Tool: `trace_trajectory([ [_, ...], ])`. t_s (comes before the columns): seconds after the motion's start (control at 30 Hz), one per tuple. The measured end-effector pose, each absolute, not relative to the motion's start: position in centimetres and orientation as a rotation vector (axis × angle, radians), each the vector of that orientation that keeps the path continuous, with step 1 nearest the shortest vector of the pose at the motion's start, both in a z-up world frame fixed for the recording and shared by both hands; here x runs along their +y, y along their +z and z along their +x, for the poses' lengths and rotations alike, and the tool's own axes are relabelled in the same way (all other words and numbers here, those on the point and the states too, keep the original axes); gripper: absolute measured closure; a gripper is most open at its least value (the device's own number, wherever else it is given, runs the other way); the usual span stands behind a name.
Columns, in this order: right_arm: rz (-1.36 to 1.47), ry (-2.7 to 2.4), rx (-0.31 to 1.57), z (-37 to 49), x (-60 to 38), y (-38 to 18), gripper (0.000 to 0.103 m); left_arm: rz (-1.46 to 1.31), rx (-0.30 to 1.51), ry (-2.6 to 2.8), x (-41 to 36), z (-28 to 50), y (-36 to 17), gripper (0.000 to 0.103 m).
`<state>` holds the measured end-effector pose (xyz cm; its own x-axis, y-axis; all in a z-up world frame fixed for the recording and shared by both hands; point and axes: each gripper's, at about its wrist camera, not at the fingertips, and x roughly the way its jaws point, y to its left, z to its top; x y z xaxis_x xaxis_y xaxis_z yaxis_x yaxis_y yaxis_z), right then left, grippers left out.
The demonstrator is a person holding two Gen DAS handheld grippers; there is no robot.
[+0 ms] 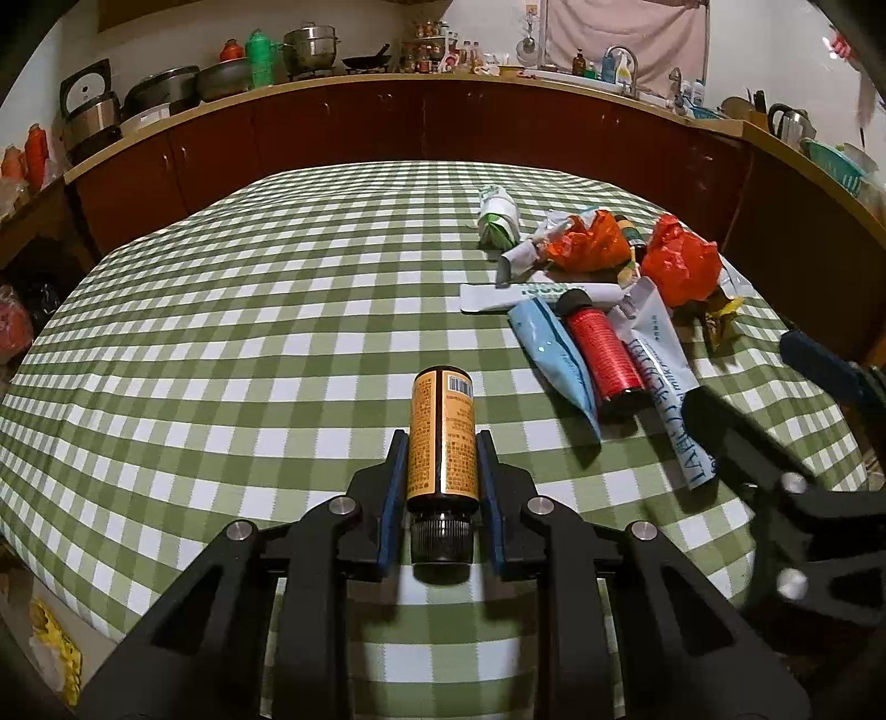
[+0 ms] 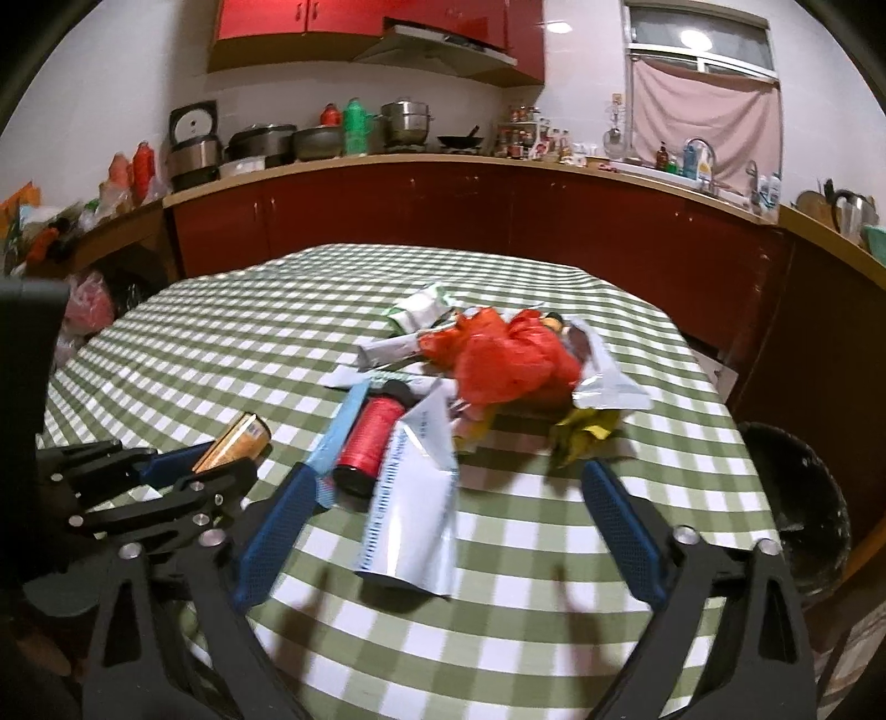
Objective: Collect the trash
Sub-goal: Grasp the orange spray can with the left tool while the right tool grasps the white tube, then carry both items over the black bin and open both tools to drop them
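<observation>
A: The left gripper [image 1: 442, 459] is closed on a small brown bottle with an orange label [image 1: 443, 437]. Its blue pads press on both sides of the label, and the black cap points back toward the camera. The bottle lies along the fingers, over the green checked tablecloth [image 1: 249, 332].

B: In the right wrist view I see this bottle only from the side, at the left edge, and its cap is hidden. The right gripper [image 2: 448, 515] has its jaws wide apart and grips nothing. Between its fingers lies a white tube with blue letters [image 2: 412, 515], flat on the cloth; the pads do not touch it.

A: The pile of trash is to the right of my bottle. I see a light blue tube [image 1: 559, 360], a red bottle with black cap [image 1: 603, 354] and crumpled red plastic [image 1: 684, 260].

B: From my side the red plastic is in the middle of the pile, and a yellow wrapper [image 2: 581, 437] lies in front of it. My view also shows a dark bin [image 2: 797, 498] beside the right edge of the table, and red wall cupboards [image 2: 376, 22] above the counter. Your view shows neither.

A: Yes. My view shows only the black arm of the right gripper, at the right edge.
</observation>
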<state>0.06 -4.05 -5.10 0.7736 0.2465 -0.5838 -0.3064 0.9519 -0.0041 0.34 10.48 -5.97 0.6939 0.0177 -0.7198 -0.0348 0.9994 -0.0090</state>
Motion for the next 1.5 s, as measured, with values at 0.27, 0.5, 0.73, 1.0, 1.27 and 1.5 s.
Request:
trace_trajectory([
  [0.27,-0.094,0.303,0.705,0.8,-3.5,-6.6,0.070,-0.047,0.800,0.045,12.2,0.4,-5.9,0.080],
  [0.5,-0.097,0.316,0.682,-0.2,-3.7,-6.2,0.081,-0.055,0.797,0.042,12.8,-0.1,-5.5,0.080],
  [0.73,-0.067,0.321,0.660,-1.6,-5.5,-5.1,0.085,-0.045,0.779,0.026,12.1,-0.6,-4.4,0.080],
  [1.0,-0.029,0.237,0.602,-2.2,-9.6,-3.2,0.085,-0.013,0.738,-0.058,8.1,0.2,-2.2,0.080],
  [1.27,-0.011,0.041,0.555,-0.9,-17.0,-2.3,0.085,0.017,0.708,-0.169,1.4,2.7,-1.0,0.080],
  [1.5,-0.005,-0.081,0.555,0.6,-22.3,-3.0,0.085,0.065,0.697,-0.258,-5.5,5.2,-0.8,0.080],
])
